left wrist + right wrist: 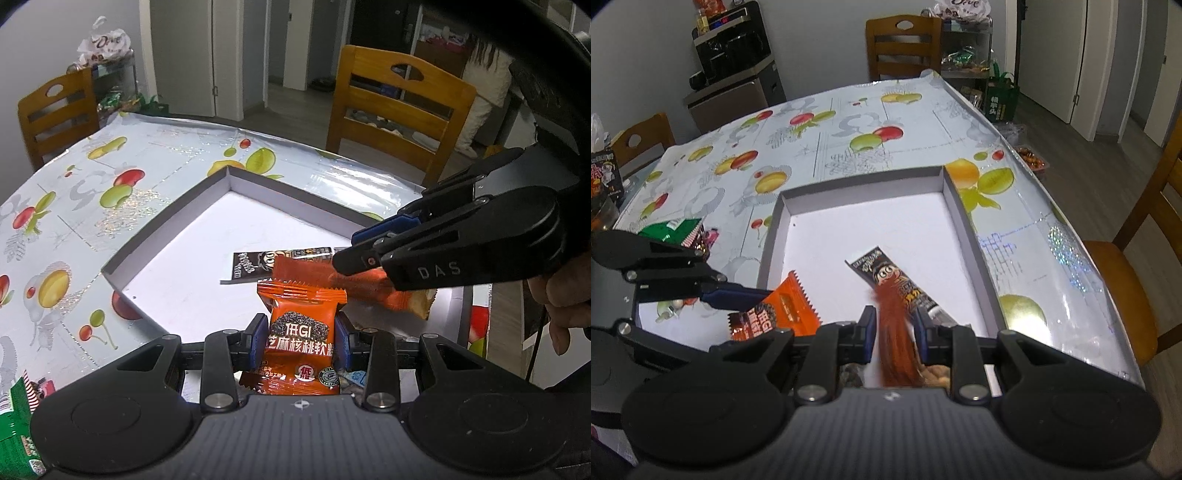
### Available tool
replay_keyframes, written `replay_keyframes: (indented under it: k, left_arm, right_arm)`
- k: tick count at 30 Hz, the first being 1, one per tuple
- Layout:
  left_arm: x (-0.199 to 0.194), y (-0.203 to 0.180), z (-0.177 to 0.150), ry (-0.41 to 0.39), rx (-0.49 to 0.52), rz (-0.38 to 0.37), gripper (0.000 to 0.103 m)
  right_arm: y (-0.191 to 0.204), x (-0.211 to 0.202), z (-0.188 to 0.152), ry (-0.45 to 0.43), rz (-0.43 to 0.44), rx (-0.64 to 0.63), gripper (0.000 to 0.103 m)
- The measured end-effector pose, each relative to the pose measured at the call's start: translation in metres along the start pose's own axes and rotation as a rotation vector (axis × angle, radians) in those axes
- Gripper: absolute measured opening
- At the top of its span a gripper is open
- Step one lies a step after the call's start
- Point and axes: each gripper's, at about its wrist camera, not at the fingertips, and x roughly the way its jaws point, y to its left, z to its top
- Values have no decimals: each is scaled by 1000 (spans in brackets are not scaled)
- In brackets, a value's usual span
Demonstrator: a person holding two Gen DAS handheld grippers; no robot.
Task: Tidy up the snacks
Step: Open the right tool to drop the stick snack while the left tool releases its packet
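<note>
While clamped, each gripper (301, 338) (897, 328) around orange packet (301, 343).

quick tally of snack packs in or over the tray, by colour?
Orange packs: 2, one in the left gripper, one in the right gripper
Black stick pack: 1, lying on the tray floor
Total: 3

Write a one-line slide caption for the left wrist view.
Left gripper clamps an orange sesame-walnut snack packet above a shallow white cardboard tray, where the right gripper holds another orange wrapper.
</note>
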Motion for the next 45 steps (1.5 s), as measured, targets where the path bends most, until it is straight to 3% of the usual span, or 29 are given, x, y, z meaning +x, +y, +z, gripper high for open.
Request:
replay_keyframes:
  k: [20,36,45]
  left_arm:
    - [8,-11,7,-2,15,-1,43]
    - [-11,-2,6,-55,-13,74,53]
    - [-34,14,-10,-67,-75,144,65]
  right_arm:
    - [-14,-4,-1,-3,-12,15,21]
    - [-9,0,11,-22,22,9,22]
    - [18,5,17,-15,86,-37,37]
